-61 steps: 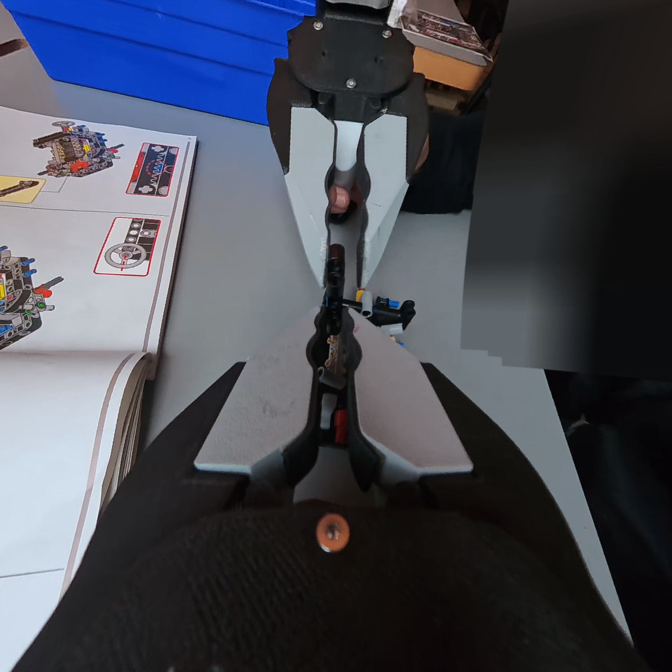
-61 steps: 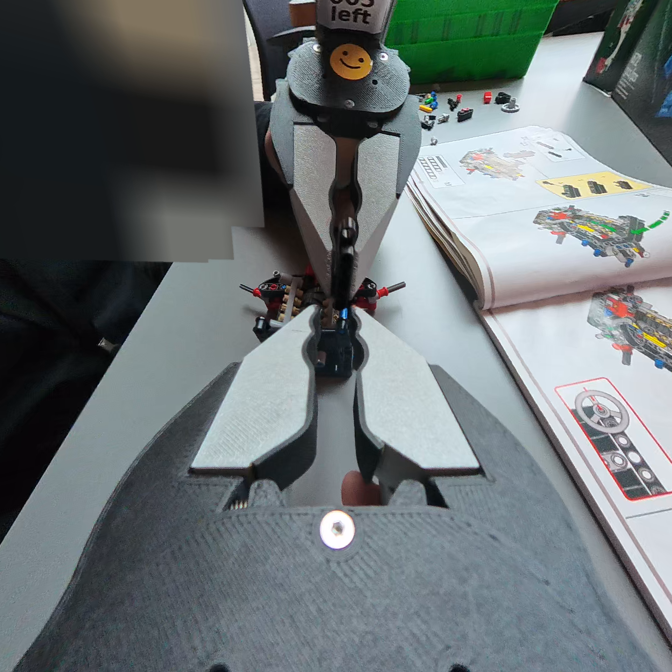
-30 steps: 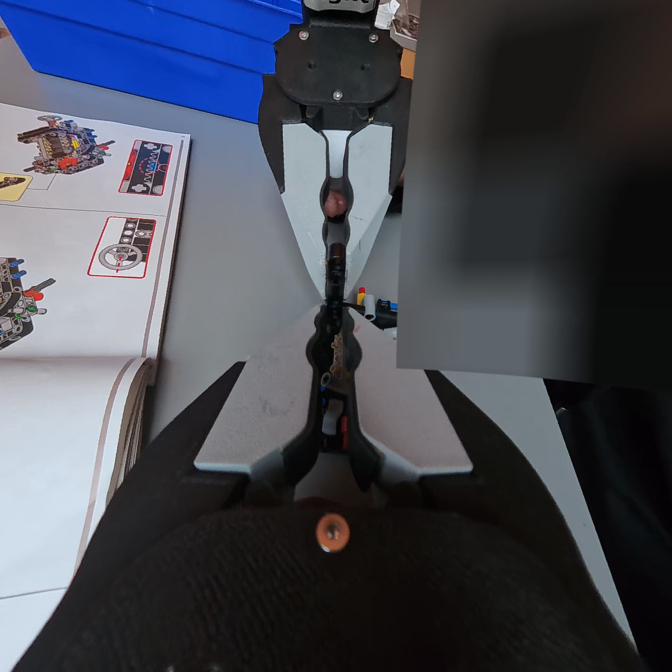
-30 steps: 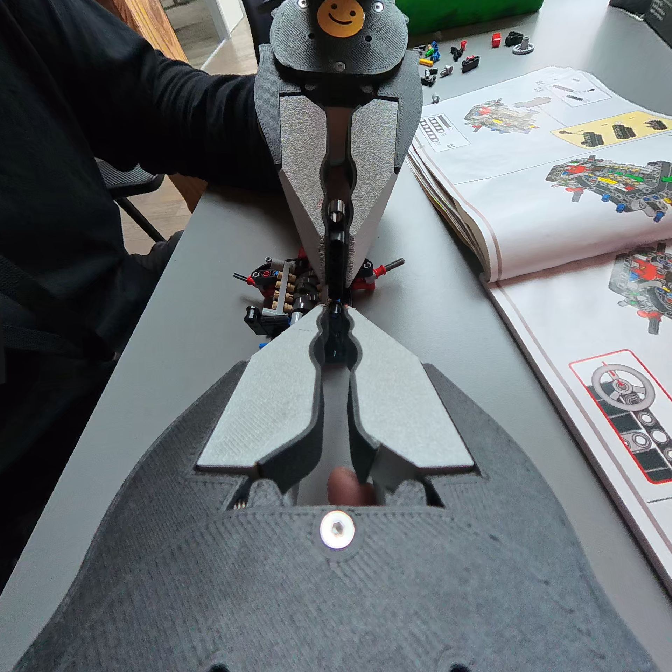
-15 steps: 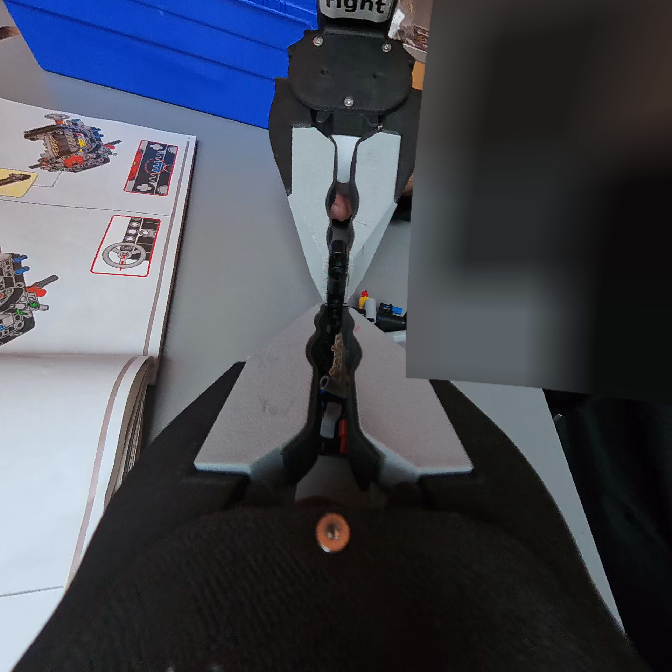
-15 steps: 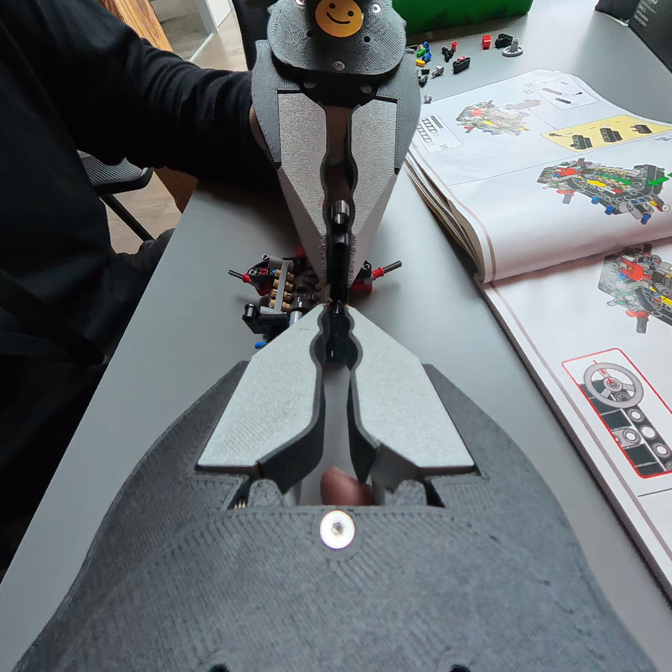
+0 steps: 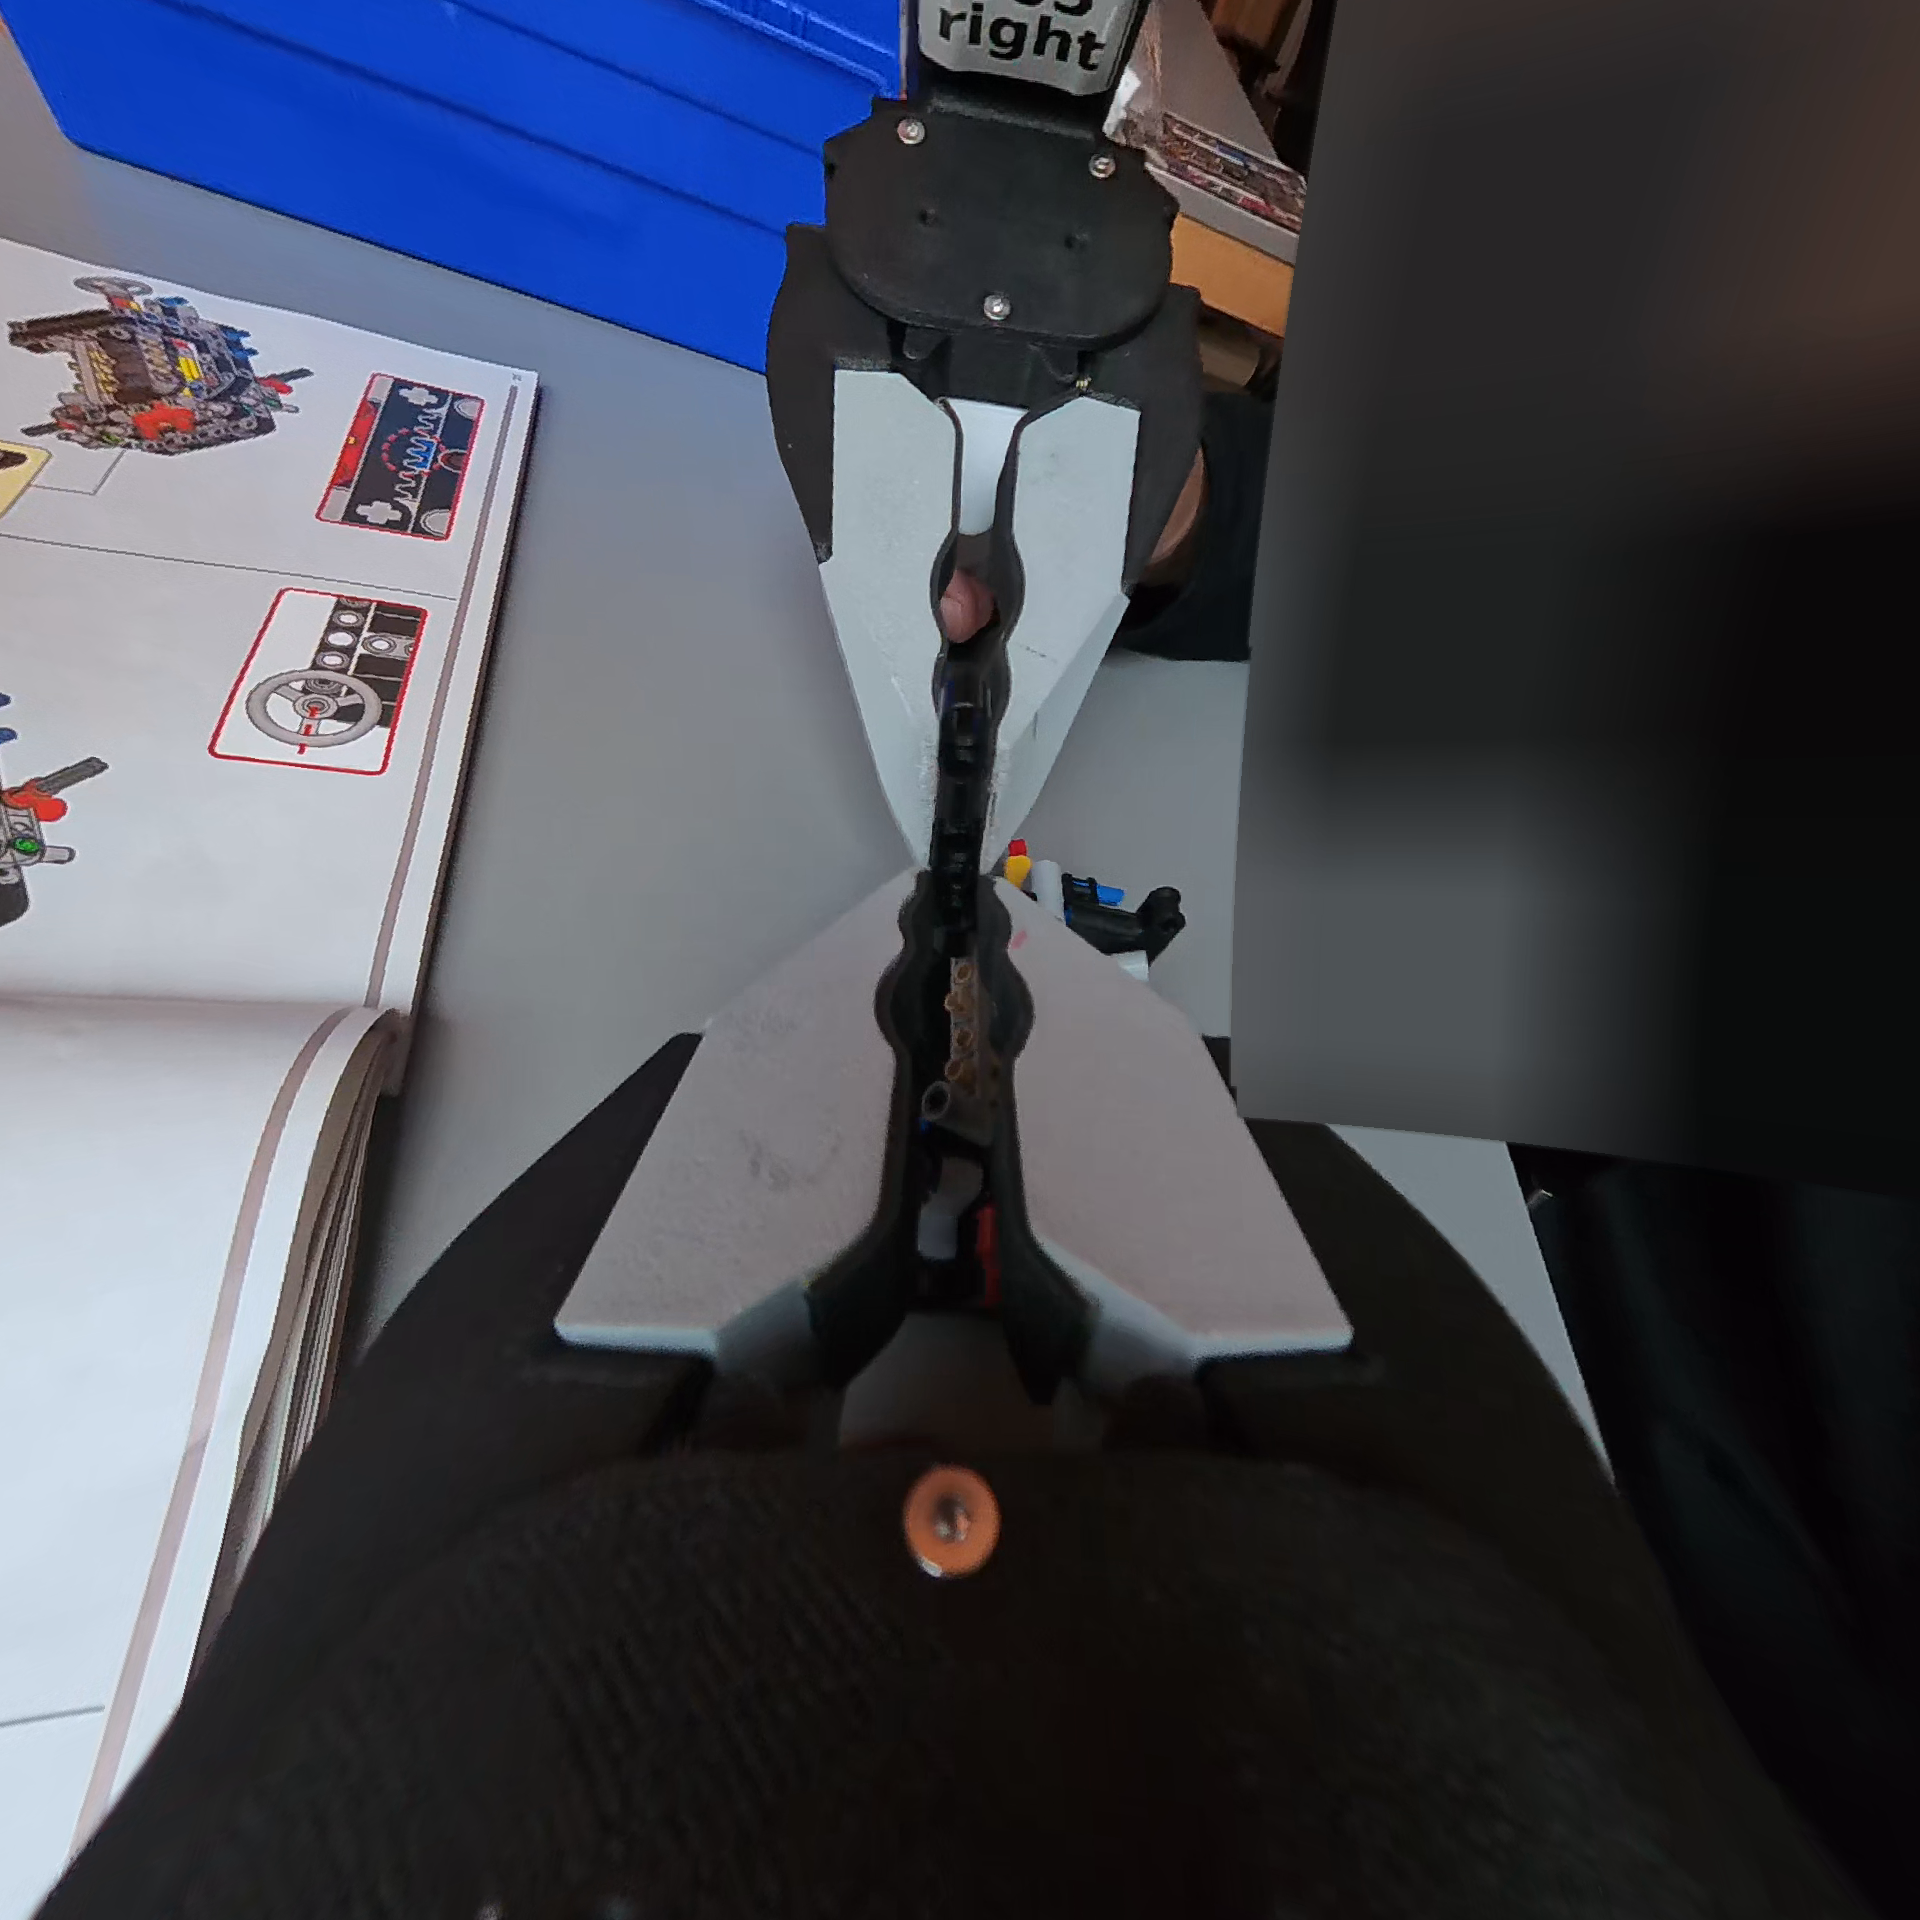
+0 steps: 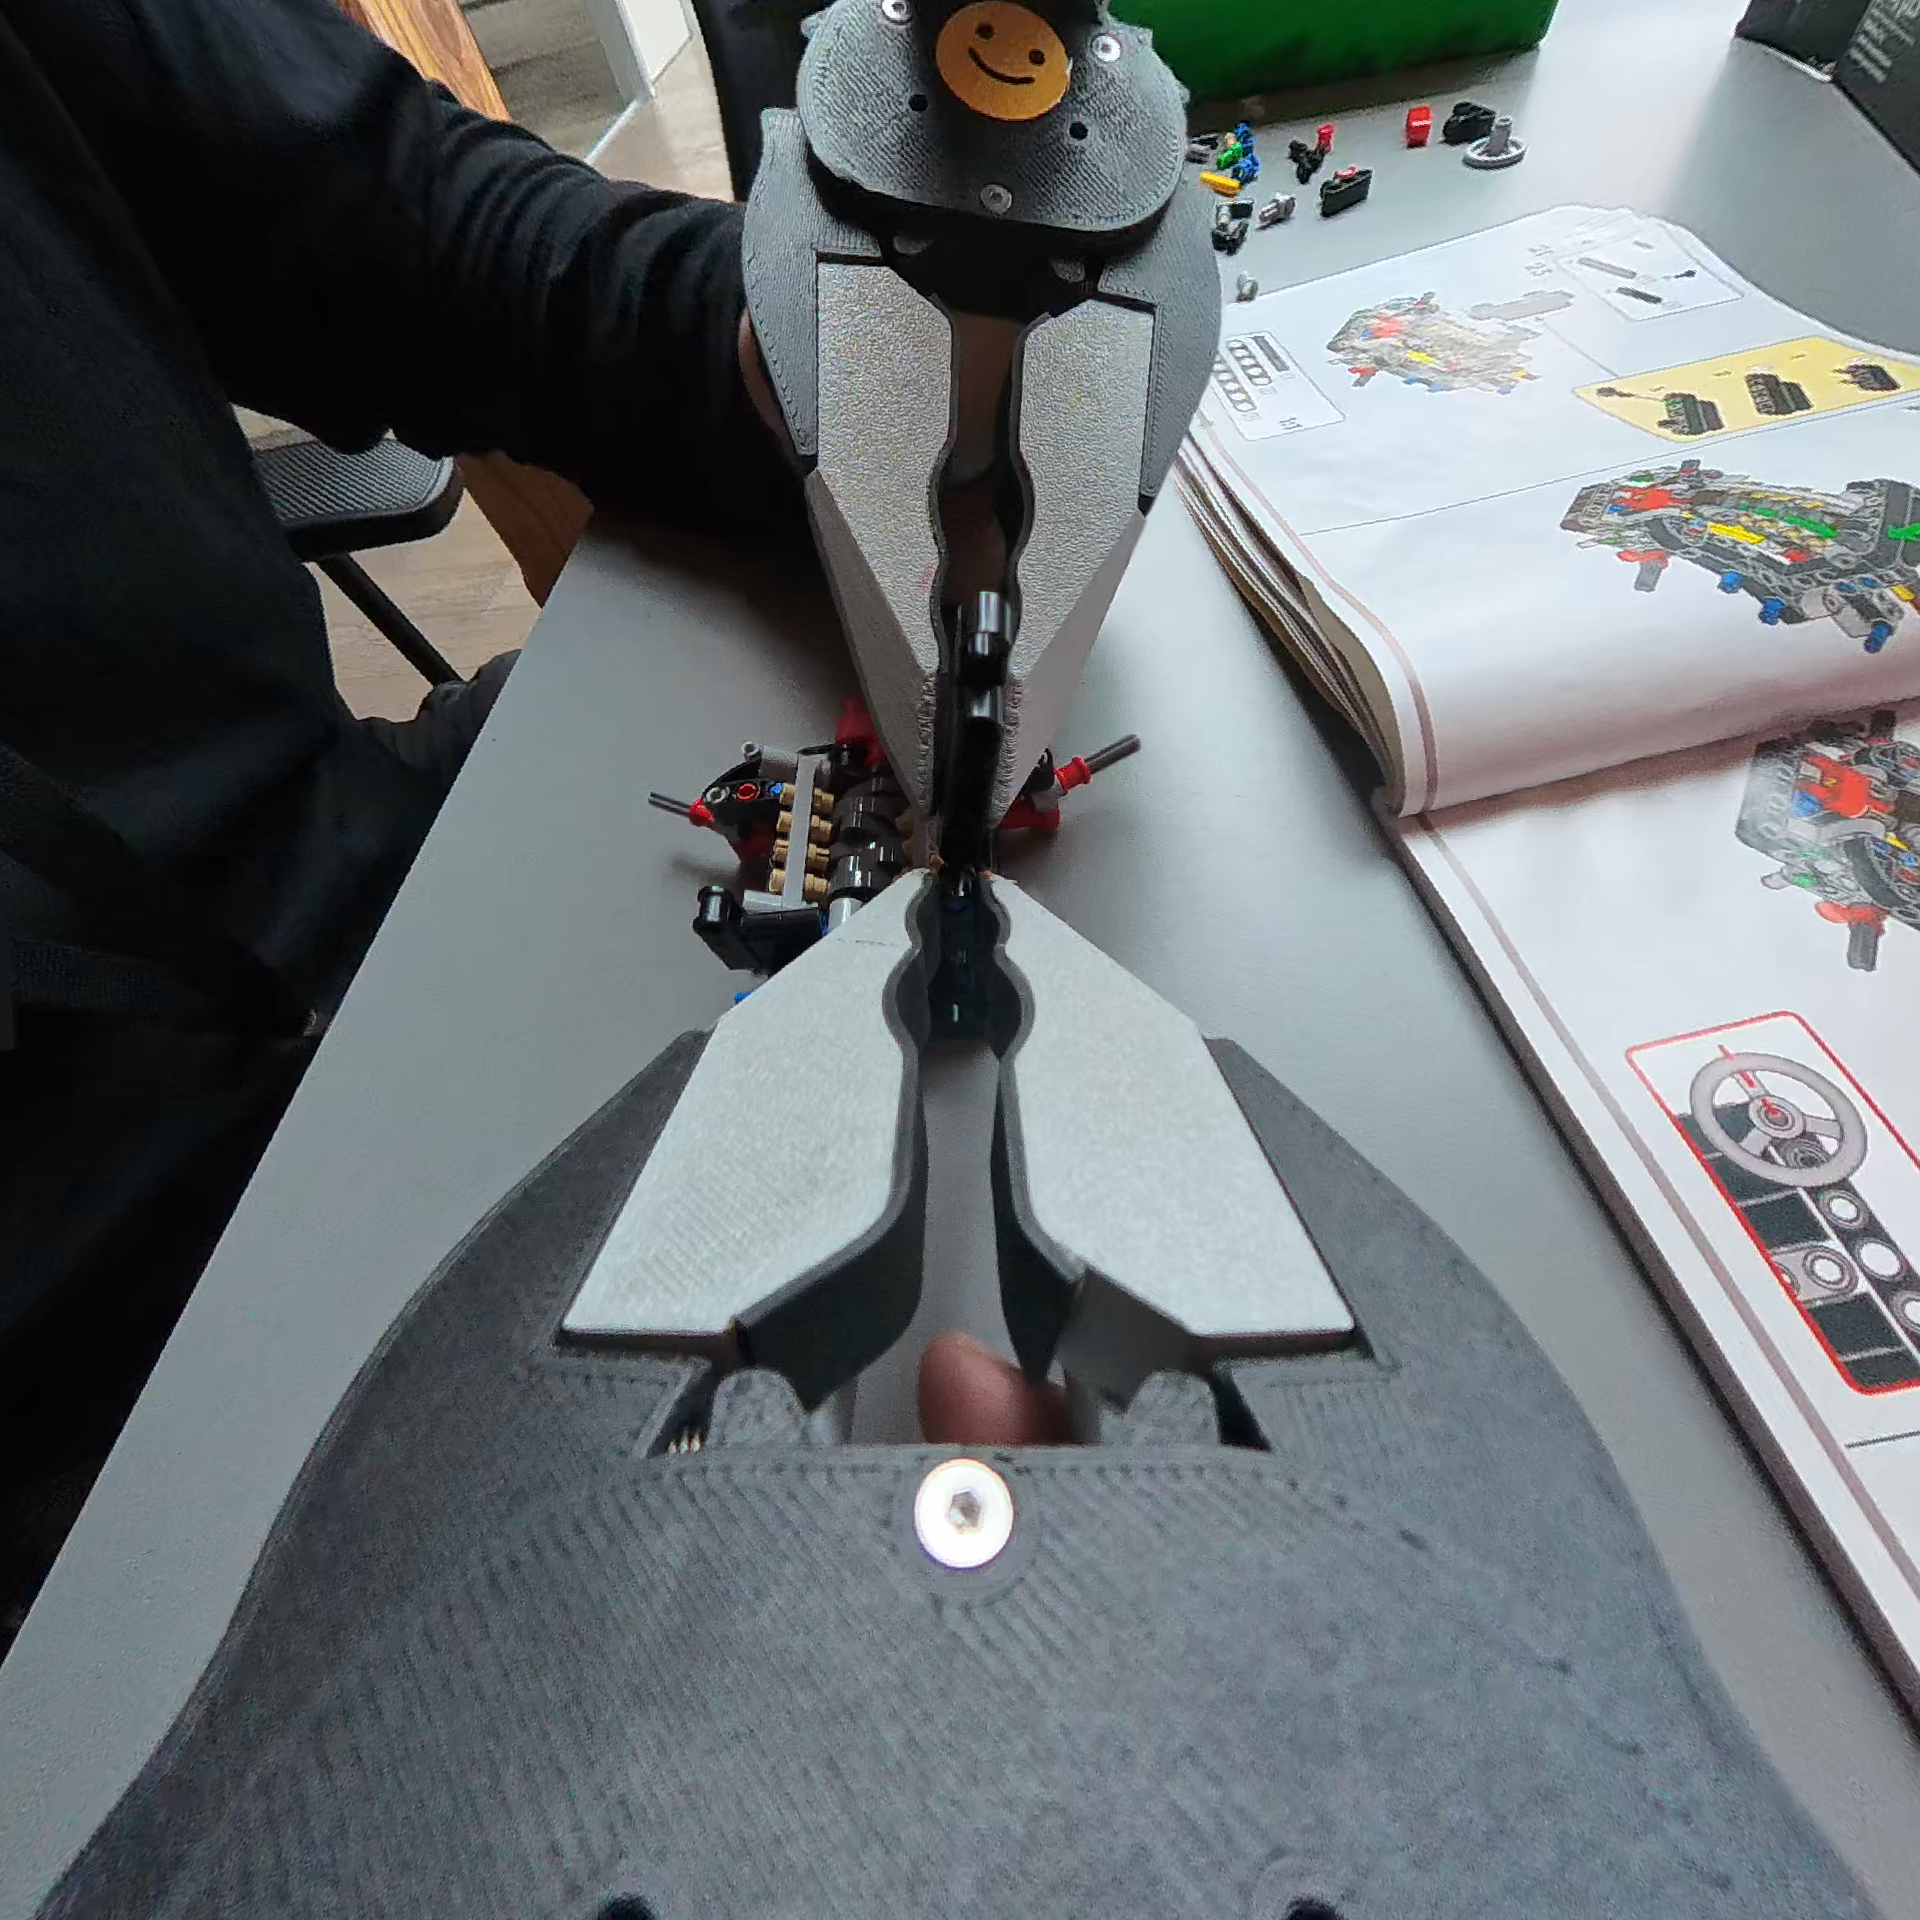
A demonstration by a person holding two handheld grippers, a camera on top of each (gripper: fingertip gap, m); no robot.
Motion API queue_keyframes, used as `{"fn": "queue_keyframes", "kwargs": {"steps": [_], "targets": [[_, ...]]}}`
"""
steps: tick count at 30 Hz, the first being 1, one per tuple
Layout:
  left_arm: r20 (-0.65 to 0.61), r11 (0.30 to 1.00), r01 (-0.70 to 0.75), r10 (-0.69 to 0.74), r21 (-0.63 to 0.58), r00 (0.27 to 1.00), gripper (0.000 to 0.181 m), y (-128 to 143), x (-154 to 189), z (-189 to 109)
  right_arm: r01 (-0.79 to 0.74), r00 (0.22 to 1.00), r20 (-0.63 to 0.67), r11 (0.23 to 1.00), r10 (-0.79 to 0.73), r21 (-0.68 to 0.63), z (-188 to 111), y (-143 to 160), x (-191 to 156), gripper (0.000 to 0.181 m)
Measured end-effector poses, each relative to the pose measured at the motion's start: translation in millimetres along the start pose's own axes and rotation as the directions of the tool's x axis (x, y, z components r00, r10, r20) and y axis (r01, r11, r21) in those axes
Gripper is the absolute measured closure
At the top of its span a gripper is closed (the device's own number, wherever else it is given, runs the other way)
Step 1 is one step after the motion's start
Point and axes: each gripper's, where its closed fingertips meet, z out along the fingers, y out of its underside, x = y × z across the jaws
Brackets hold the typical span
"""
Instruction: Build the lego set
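A small lego assembly (image 8: pixel 805 842) with tan pins, red and black parts sits on the grey table (image 8: pixel 520 1039). My left gripper (image 7: pixel 951 894) is shut over it on a black beam (image 8: pixel 980 717); whether the beam is joined to the assembly I cannot tell. Parts of the assembly show through the gap between its fingers (image 7: pixel 961 1029). My right gripper (image 8: pixel 958 883) is shut on a small black piece with blue (image 8: pixel 958 966). The two grippers meet tip to tip above the assembly. In the left wrist view the right gripper (image 7: pixel 956 842) holds its black piece (image 7: pixel 961 769).
An open instruction booklet (image 8: pixel 1558 582) lies right of the assembly and shows in the left wrist view (image 7: pixel 208 831). Loose pieces (image 8: pixel 1340 177) lie before a green bin (image 8: pixel 1330 31). A blue bin (image 7: pixel 468 135) stands behind. A person's sleeve (image 8: pixel 416 260) is at the table edge. My two grippers' fingertips are within a few centimetres of each other.
The right gripper's fingers have drawn closer together on the black piece and its view has tilted a little. The grippers stay tip to tip over the assembly.
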Motion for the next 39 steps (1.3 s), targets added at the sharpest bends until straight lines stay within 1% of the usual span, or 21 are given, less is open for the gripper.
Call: {"fn": "queue_keyframes", "kwargs": {"steps": [7, 9, 11, 15, 21, 26, 30, 36, 38, 39], "targets": [[0.04, 0.994, -0.097, 0.099, -0.055, 0.994, 0.176, 6.7, 0.6, 0.2, 0.006, 1.0, 0.003, 1.0, -0.006, -0.001, 0.0, 0.1, -1.1, 0.178], [0.045, 0.993, -0.101, 0.104, -0.067, 0.994, 0.177, 8.1, 0.2, 1.7, 0.004, 1.0, 0.005, 1.0, -0.004, -0.001, 0.1, 0.1, -1.1, 0.178], [0.048, 0.99, -0.094, 0.1, -0.107, 0.994, 0.176, 13.4, 0.0, 5.5, 0.007, 1.0, 0.007, 1.0, -0.007, -0.001, 0.4, 0.0, -1.7, 0.178], [0.067, 0.981, -0.135, 0.146, -0.139, 0.987, 0.176, 15.5, 0.8, 7.1, 0.012, 1.0, 0.007, 1.0, -0.012, -0.001, 0.7, 0.0, -2.4, 0.178], [0.046, 0.99, -0.046, 0.052, -0.135, 0.998, 0.176, 15.2, 0.4, 4.7, 0.019, 1.0, -0.003, 1.0, -0.019, -0.002, 0.7, -0.1, -1.9, 0.178], [0.069, 0.98, -0.059, 0.074, -0.189, 0.995, 0.176, 15.2, 0.0, 6.2, 0.035, 0.999, -0.015, 0.999, -0.035, -0.006, 1.0, -0.1, -1.7, 0.178], [0.067, 0.973, -0.037, 0.054, -0.229, 0.996, 0.176, 15.1, -0.3, 5.1, 0.058, 0.998, -0.035, 0.998, -0.059, -0.017, 1.4, -0.2, -1.3, 0.178], [0.083, 0.963, -0.01, 0.034, -0.268, 0.996, 0.176, 14.3, -2.8, 3.7, 0.049, 0.998, -0.045, 0.999, -0.05, -0.018, -0.5, -0.4, 0.6, 0.178], [0.106, 0.957, -0.024, 0.057, -0.289, 0.993, 0.176, 15.4, -6.6, 2.8, 0.041, 0.998, -0.042, 0.999, -0.041, 0.009, -2.0, -4.3, 1.9, 0.178], [0.112, 0.955, -0.026, 0.061, -0.295, 0.992, 0.176, 15.2, -7.4, 2.2, 0.036, 0.999, -0.032, 0.999, -0.035, 0.031, -1.8, -7.6, 1.1, 0.17]]}}
